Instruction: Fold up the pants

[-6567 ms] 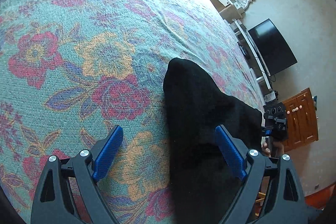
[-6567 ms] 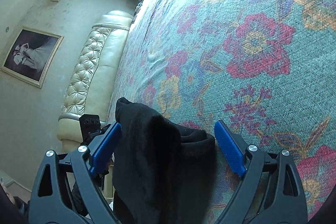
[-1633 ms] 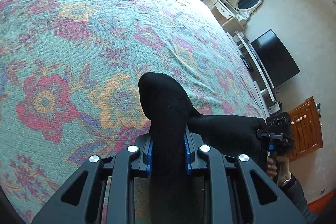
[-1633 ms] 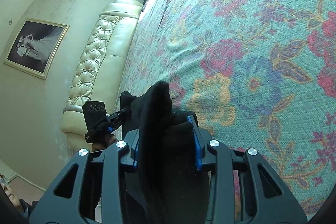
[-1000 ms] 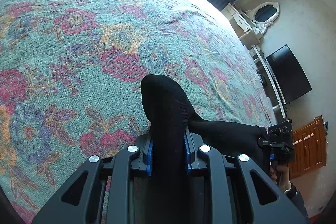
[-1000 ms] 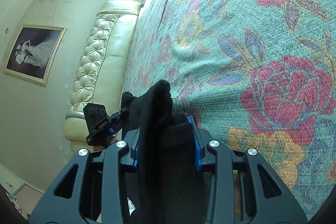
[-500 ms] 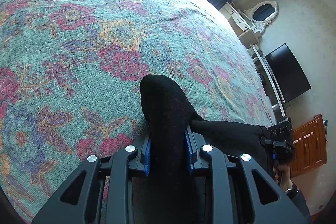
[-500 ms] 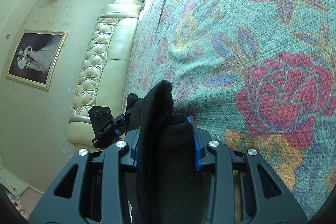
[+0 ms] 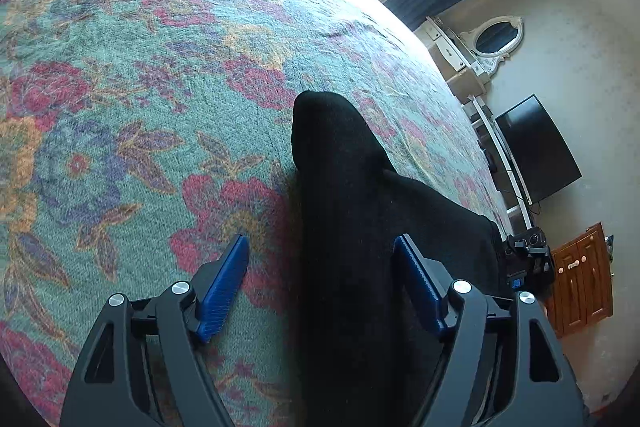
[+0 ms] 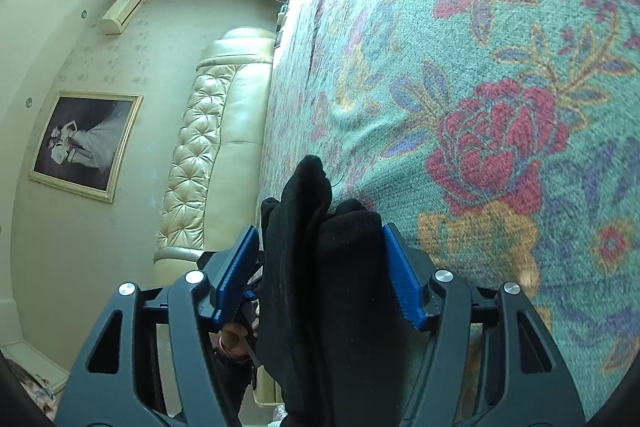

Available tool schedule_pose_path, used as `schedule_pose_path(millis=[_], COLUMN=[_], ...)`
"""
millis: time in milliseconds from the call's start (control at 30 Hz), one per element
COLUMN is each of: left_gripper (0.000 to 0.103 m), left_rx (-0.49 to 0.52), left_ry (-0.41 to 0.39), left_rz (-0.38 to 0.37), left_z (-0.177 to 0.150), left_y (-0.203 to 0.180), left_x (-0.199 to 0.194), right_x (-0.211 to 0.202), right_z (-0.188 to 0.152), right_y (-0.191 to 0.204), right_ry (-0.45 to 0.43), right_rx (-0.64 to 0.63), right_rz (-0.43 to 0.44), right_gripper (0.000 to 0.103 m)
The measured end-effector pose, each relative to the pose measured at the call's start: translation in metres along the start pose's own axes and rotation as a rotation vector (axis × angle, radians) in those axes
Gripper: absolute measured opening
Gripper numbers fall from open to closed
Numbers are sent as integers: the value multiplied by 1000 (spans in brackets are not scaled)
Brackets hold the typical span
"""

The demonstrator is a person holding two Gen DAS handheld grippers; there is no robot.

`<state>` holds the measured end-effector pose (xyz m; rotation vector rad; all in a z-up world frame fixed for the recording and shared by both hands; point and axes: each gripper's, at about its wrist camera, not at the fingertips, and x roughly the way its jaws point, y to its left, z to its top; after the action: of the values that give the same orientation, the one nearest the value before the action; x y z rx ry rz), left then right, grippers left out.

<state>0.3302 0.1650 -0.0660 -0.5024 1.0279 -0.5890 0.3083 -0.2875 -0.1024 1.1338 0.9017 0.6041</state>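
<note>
The left tongs [image 9: 322, 285] are wide apart now, with the two blue pads clear of the cloth on the left side and just beside it on the right. Half a second ago they were pinched tight on the black pants [image 9: 352, 227], so they have let go. The pants lie on the bed [image 9: 120, 107], on its green cover with red and yellow flowers. In the left wrist view a rounded end of the pants sticks out past the pads, and the rest of the dark cloth runs off to the right toward the edge of the bed. There the right tongs [image 9: 528, 259] show, small and far off, and it is too small to tell how their pads stand from here. In the right wrist view, the right tongs [image 10: 320, 267] have also spread apart since a moment ago, when the pads squeezed the cloth hard. Now the pads stand wider, and the bunched pants [image 10: 320, 247] sit between them. The right pad touches the cloth, and the left pad is just beside it. The pants reach back under the tongs near the edge of the bed [image 10: 480, 67]. Beyond the bed is a cream padded headboard [image 10: 208, 147] and a framed picture [image 10: 84, 143] on the wall. In the left wrist view a black TV [image 9: 536, 147] and a wooden cabinet [image 9: 580, 279] stand past the bed.
</note>
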Motion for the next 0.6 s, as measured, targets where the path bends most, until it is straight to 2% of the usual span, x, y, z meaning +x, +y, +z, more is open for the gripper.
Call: schedule_pose_path(millis=[100,300,467,600], left_gripper=[78,78,78,79], left_rx=[-5,-33,-69,-88], left_ry=[0,3,15,17], left_rz=[-23,-53,-69,-75], left_z=[-22,-64,-80,-83], left_y=[2,5,8,11], left_x=[-17,-44,-54,-55], right_x=[-22,-42,-40,-28], right_z=[-27,-85,-100,-100], right_y=[-1,-4,0,10], right_ry=[-3,26,-5,19], right_rx=[9,40,51,14], right_rz=[3,35,49,0], right_gripper=[77,77,82,88])
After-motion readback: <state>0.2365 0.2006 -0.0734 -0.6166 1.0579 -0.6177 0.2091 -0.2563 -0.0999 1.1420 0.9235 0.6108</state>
